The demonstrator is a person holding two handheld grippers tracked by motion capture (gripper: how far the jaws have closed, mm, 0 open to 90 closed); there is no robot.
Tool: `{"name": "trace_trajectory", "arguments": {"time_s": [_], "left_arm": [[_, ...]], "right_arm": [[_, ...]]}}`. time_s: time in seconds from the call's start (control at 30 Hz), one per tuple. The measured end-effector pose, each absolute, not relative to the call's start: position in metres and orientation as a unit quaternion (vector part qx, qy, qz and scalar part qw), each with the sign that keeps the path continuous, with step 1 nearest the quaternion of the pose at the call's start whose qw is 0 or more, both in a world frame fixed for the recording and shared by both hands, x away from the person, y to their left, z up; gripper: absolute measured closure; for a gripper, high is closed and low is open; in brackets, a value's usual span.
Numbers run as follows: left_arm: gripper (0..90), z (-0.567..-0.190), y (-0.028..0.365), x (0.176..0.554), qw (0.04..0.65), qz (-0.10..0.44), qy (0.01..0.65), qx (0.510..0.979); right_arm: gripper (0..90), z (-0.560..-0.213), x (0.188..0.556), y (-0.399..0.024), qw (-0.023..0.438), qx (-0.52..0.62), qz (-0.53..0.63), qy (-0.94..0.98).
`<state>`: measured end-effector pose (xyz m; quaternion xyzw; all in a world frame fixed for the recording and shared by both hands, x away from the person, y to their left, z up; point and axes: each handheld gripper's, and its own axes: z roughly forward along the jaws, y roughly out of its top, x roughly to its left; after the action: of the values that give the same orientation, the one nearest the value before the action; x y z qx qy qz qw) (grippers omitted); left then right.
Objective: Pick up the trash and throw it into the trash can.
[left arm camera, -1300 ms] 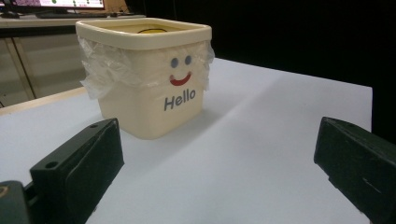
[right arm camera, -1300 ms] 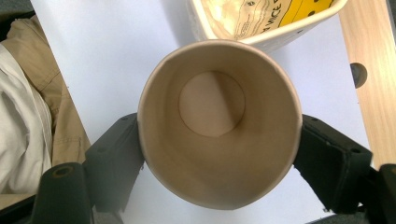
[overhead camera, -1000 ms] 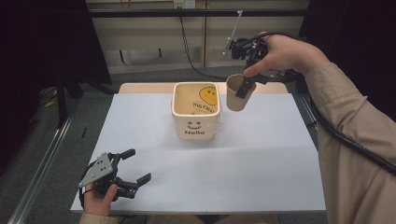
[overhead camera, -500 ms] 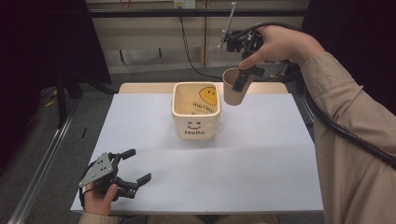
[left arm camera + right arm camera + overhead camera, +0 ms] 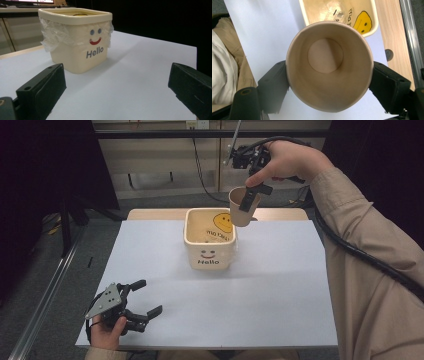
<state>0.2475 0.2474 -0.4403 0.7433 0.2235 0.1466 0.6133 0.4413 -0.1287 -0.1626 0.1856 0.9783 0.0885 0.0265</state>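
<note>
Paper cup (image 5: 242,208) in the air beside the cream bin (image 5: 210,255), by its far right corner.
Right gripper (image 5: 329,82) has its jaws clamped on the cup's walls, squeezing it oval: light, soft, easily crushed, probably empty, best held gently mid-wall. Left gripper (image 5: 142,300) rests on the white surface (image 5: 280,290), jaws wide apart, holding nothing.

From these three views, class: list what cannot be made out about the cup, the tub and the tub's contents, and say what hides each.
- Paper cup, right gripper view: its outside and underside are hidden by its own wall.
- Cream tub, left gripper view: its inside is hidden behind its near wall.
- Tub contents, high view: something crumpled and clear with print, too small to identify.
- Right gripper, high view: the far jaw is hidden by the cup.
</note>
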Motion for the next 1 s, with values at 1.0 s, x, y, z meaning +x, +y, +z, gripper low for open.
{"name": "trace_trajectory", "arguments": {"time_s": [1.0], "left_arm": [[1.3, -0.44, 0.251, 0.246, 0.613, 0.149, 0.225, 0.743]], "right_arm": [[20.7, -0.193, 0.47, -0.091, 0.016, 0.167, 0.096, 0.981]]}}
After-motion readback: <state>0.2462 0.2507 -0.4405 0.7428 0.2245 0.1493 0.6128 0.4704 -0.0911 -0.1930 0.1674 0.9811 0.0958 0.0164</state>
